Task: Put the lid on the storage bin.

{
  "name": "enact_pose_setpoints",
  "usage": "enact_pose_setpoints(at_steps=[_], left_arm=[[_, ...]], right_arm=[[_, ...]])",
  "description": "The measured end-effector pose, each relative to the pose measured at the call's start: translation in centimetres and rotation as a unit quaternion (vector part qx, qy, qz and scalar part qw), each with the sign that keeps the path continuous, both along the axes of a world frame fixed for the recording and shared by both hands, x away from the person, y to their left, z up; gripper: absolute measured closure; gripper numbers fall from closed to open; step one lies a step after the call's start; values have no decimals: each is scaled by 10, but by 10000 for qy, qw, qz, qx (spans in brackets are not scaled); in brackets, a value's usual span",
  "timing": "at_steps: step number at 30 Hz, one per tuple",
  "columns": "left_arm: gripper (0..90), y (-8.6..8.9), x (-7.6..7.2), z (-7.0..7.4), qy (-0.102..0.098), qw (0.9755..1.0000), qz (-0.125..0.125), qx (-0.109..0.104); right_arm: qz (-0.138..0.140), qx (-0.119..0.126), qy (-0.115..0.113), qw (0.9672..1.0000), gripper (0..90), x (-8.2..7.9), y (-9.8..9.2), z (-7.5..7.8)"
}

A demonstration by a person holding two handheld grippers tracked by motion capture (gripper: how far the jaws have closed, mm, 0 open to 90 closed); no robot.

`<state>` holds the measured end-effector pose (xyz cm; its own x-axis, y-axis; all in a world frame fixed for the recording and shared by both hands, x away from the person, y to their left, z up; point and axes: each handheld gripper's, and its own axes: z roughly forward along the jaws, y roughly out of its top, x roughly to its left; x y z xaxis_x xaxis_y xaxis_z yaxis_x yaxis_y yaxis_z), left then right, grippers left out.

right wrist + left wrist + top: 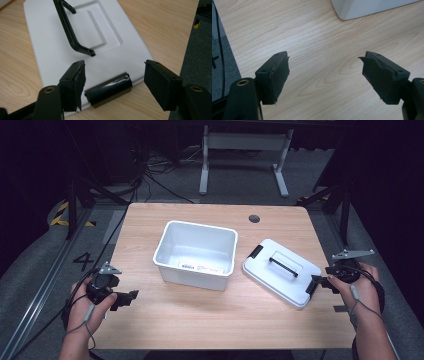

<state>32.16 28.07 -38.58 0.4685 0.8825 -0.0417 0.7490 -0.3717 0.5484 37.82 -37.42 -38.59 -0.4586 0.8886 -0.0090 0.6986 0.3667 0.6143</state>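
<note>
Lid point(281, 272) lies flat on worktop point(200, 320), right of tub point(196, 253). Stiff, light plastic, prob slick. Right claw point(113, 75) wide open, empty, straddling end latch point(108, 90); handle point(71, 32) looks safer grab pt. Left claw point(324, 70) open, empty.

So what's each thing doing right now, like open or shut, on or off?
Box: open, upright, lid off, looks empty apart from a label at the bottom.
Lid: off the box, flat on the table to the box's right, handle facing up.
Left gripper: open, holding nothing, over bare table.
Right gripper: open, jaws either side of the lid's black end latch, not squeezing it.
</note>
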Motion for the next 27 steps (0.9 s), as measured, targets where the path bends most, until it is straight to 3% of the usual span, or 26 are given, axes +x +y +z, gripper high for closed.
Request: enact_pose_setpoints(at_steps=[16,20,27], left_arm=[[221,-4,-2,1,-30,9999,-110,-40],[223,-7,0,0,1,9999,-146,-31],[223,-8,0,1,-24,9997,-224,-51]], right_arm=[[348,136,-142,9992,345,3,13,6],[527,173,-215,9982,345,9,27,13],[836,5,-101,9964,344,26,48,18]])
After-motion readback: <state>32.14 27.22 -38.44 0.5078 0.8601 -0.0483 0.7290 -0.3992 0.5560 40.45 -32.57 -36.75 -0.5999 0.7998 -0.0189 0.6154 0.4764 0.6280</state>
